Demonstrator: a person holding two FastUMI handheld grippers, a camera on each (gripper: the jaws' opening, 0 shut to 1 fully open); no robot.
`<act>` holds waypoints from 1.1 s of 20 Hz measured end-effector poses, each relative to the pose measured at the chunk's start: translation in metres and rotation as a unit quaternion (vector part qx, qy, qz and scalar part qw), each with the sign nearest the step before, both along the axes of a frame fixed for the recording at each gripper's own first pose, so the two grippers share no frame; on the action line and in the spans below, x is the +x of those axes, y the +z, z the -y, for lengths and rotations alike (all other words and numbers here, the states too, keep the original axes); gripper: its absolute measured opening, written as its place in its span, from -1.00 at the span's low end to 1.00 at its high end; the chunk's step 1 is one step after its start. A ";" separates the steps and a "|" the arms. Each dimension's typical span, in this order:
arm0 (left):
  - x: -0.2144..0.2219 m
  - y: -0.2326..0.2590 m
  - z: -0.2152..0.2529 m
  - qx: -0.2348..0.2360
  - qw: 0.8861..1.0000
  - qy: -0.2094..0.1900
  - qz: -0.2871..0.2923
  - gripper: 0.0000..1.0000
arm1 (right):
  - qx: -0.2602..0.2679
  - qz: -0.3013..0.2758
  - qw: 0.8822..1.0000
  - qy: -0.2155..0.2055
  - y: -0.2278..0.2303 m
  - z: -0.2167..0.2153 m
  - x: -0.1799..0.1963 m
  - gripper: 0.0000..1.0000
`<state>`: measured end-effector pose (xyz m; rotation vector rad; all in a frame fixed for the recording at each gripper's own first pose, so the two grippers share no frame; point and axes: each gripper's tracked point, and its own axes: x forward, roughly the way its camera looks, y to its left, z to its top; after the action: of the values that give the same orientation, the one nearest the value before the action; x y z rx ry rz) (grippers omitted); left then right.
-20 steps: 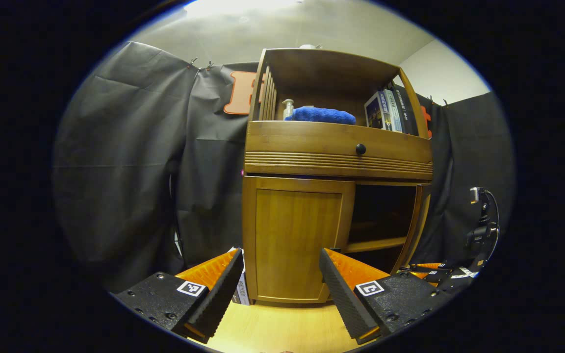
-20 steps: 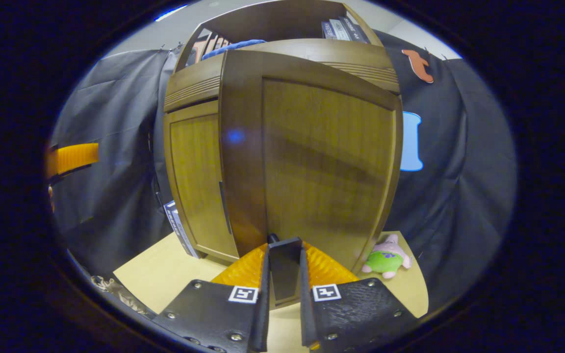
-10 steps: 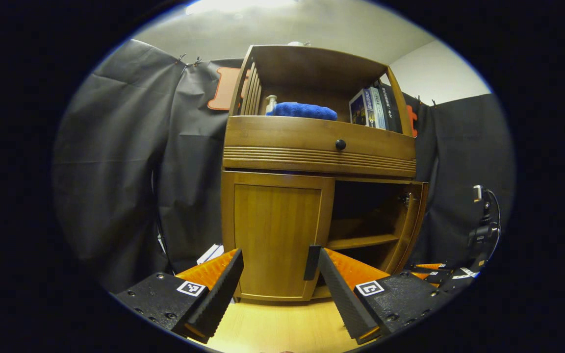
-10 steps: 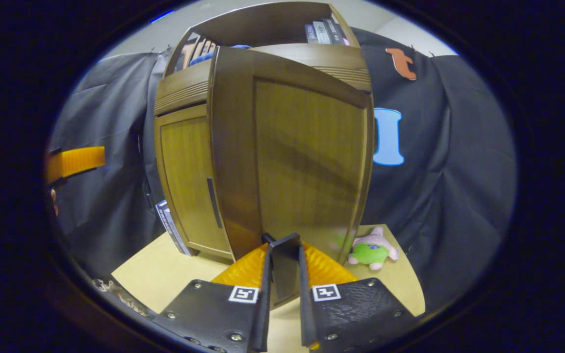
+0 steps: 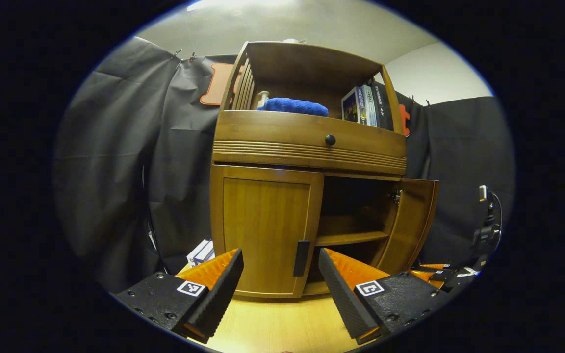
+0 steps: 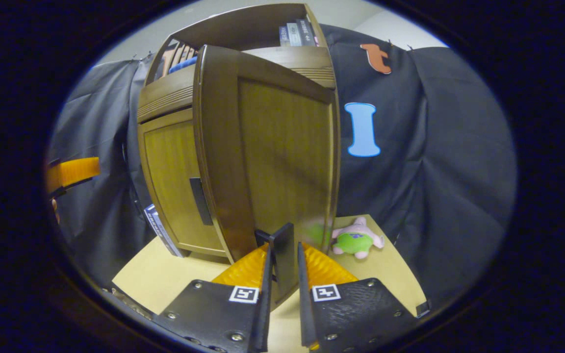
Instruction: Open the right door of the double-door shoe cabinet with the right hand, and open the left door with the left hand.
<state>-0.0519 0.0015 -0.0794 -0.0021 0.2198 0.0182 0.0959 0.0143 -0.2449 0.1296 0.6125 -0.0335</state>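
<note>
Book spines (image 5: 363, 100) on top shelf carry print, too small to read. Square markers on both grippers, no text. Right gripper (image 6: 282, 250) clamped on right door handle (image 6: 282, 257), right door (image 6: 282, 147) swung open straight ahead, cabinet interior hidden behind it. Left gripper (image 5: 280, 274) spread wide, holding nothing; left door (image 5: 265, 228) shut just ahead, its handle (image 5: 301, 258) between fingers, untouched.

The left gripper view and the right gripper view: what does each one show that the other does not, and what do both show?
Left gripper view: the drawer knob, the inner shelf behind the opened right door, and the left gripper, open before the left door's handle.

Right gripper view: a plush toy on the floor, and the right gripper shut on the right door's handle.

Both: the closed left door, books, the blue towel.
</note>
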 end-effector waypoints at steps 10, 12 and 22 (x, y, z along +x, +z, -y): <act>-0.003 -0.009 0.025 -0.008 0.999 -0.033 -0.013 0.84 | -0.042 -0.004 0.998 -0.052 0.002 0.032 -0.007 -0.62; -0.003 -0.012 0.027 -0.013 0.999 -0.035 -0.015 0.84 | -0.046 -0.005 0.997 -0.061 0.002 0.038 -0.008 -0.62; -0.006 -0.019 0.048 -0.020 0.998 -0.054 -0.027 0.86 | -0.059 -0.005 0.994 -0.091 0.001 0.054 -0.011 -0.62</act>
<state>-0.0576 -0.0466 -0.0989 -0.0299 0.2732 -0.0941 0.0847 -0.0394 -0.2436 0.0704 0.6066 -0.2473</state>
